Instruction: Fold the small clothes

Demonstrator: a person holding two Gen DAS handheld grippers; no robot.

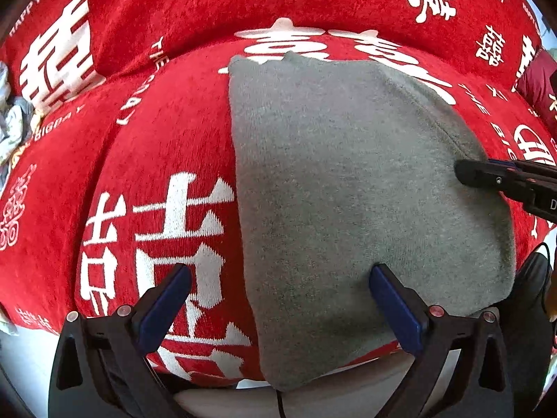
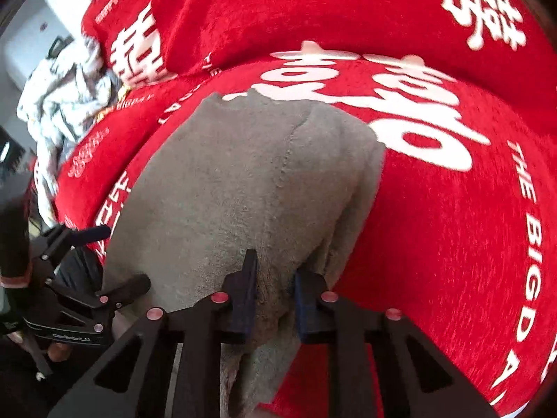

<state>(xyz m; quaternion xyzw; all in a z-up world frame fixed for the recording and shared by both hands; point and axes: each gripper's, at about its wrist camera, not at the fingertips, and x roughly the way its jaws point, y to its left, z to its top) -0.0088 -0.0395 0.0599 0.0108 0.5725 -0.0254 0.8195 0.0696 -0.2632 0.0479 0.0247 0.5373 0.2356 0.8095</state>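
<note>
The soft, limp gray garment (image 1: 365,191) lies on the red sofa cover (image 1: 156,139) near its front edge. The right gripper (image 2: 273,292) pinches its near hem; the left gripper (image 1: 278,289) gapes wide, so its opposite near corner seems the likely hold.

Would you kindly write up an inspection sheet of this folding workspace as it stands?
Surface: red cover with white characters and lettering, draped over a cushioned seat and backrest.
Job's things: grey garment lying flat on the cover, near edge hanging over the seat front.
Clutter: crumpled white patterned cloth at the far left end; dark red cushion at the right end.
Grippers: left gripper open, one finger over the garment, one over the cover; right gripper shut on the garment's near edge.
Cables: thin black cable below the left gripper.
Surroundings: pale wall beyond the left end.
</note>
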